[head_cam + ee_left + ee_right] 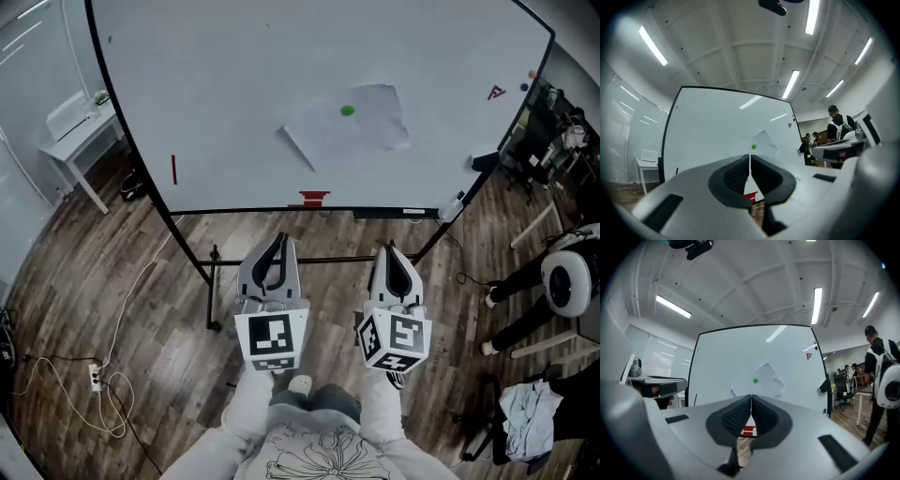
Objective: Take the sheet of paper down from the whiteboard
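Both claws were clenched on nothing, well short of the whiteboard.

The left gripper [280,242] and the right gripper [391,249] were held side by side and level, each with its jaws pressed together, pointing at 12 o'clock toward the whiteboard [216,84]. In the head view the sheet of paper [354,129] hung tilted on the board, pinned near its top edge by a green magnet [348,111], at 1 o'clock from the left gripper and 11 o'clock from the right, well apart from both. A red eraser [314,198] sat on the board's lower rail, at 12 o'clock between the grippers. A short red mark [173,169] showed at 10 o'clock.
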